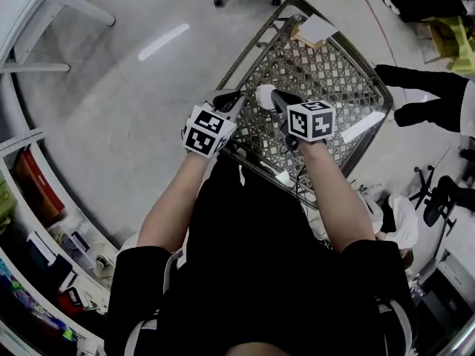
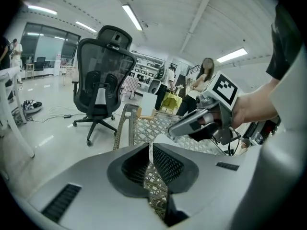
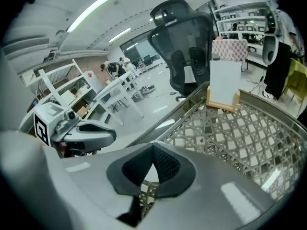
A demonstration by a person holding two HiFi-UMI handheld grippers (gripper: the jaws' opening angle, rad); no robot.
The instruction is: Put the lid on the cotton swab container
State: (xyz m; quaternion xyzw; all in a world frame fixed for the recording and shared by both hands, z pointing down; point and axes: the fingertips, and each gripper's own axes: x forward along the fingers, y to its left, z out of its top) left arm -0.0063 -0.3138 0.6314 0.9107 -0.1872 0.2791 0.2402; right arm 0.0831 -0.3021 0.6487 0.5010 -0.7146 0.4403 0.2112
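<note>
Both grippers are held side by side over a metal mesh table [image 1: 326, 73]. My left gripper [image 1: 226, 104] has its jaws closed tip to tip with nothing between them. My right gripper [image 1: 273, 99] is also shut, its pads meeting at the tips. A small white round thing [image 1: 264, 95] shows right by the right gripper's tips; I cannot tell whether it is the lid or the container. A white patch [image 3: 147, 174] shows through the gap below the right pads. In the left gripper view the right gripper [image 2: 184, 127] hangs just ahead.
A wood-framed white card [image 1: 315, 32] stands at the table's far end. A white strip [image 1: 364, 127] lies near its right edge. A black office chair [image 2: 103, 75] stands beyond the table. A person's black sleeve [image 1: 423, 87] reaches in at right. Shelves [image 1: 37, 221] line the left.
</note>
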